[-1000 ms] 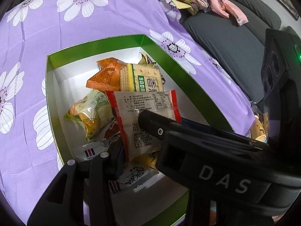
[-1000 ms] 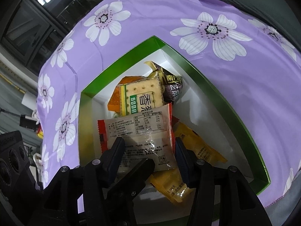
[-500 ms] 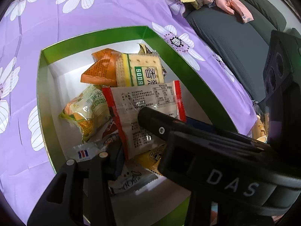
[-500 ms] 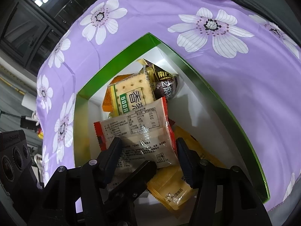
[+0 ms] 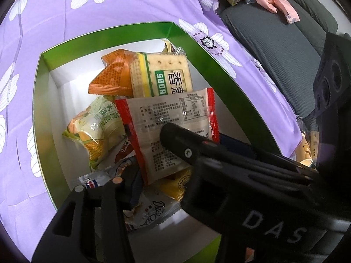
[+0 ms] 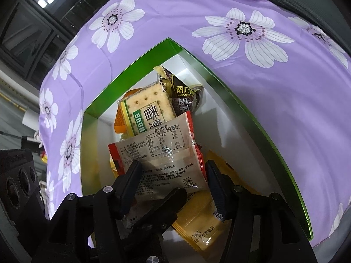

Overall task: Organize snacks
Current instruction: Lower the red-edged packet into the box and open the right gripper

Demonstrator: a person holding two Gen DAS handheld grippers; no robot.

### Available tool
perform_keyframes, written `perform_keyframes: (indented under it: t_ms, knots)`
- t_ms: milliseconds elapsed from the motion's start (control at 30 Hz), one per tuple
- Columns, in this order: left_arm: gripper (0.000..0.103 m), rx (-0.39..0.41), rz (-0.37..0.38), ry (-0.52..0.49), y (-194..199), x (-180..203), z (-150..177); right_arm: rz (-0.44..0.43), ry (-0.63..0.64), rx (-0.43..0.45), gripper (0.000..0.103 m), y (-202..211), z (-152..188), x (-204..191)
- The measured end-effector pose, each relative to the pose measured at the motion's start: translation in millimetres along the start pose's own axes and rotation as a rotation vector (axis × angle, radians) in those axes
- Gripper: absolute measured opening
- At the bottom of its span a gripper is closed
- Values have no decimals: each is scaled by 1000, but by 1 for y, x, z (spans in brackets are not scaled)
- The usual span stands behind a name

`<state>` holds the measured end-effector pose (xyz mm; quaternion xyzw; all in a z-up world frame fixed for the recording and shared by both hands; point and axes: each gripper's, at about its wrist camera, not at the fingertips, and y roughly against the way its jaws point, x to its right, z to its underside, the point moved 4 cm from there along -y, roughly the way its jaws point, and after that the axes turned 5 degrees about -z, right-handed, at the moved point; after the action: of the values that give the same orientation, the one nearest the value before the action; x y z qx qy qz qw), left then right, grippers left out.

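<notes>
A green-rimmed white box (image 5: 105,32) (image 6: 131,70) holds several snack packets. A clear packet with red edges (image 5: 166,114) (image 6: 166,149) lies on top and leans on a soda cracker pack (image 5: 166,76) (image 6: 149,107). My right gripper (image 6: 173,173) straddles this packet's lower half; its fingers (image 6: 214,179) sit at the sides without squeezing it. In the left wrist view the right gripper's finger (image 5: 175,135) lies over the packet. My left gripper (image 5: 158,182) is low in the box with its jaws opening over loose wrappers; its right finger is hidden behind the right gripper.
Also in the box are an orange packet (image 5: 111,74), a green-yellow packet (image 5: 96,127), a dark brown packet (image 6: 184,96), a yellow packet (image 6: 201,225) and a white wrapper (image 5: 153,210). The box stands on a purple flowered cloth (image 5: 65,4). A grey sofa (image 5: 274,32) with clothes is at the right.
The right gripper's fingers have spread a little, and the red-edged packet has tilted toward the right. Both views have shifted slightly over the box.
</notes>
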<state>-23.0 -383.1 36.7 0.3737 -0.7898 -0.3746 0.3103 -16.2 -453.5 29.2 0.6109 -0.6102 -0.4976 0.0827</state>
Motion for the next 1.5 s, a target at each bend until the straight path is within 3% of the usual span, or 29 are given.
perform_keyframes:
  t_ms: [1500]
  knots:
    - [51, -1, -8, 0, -3, 2, -1, -7, 2, 3, 66, -1, 0, -1]
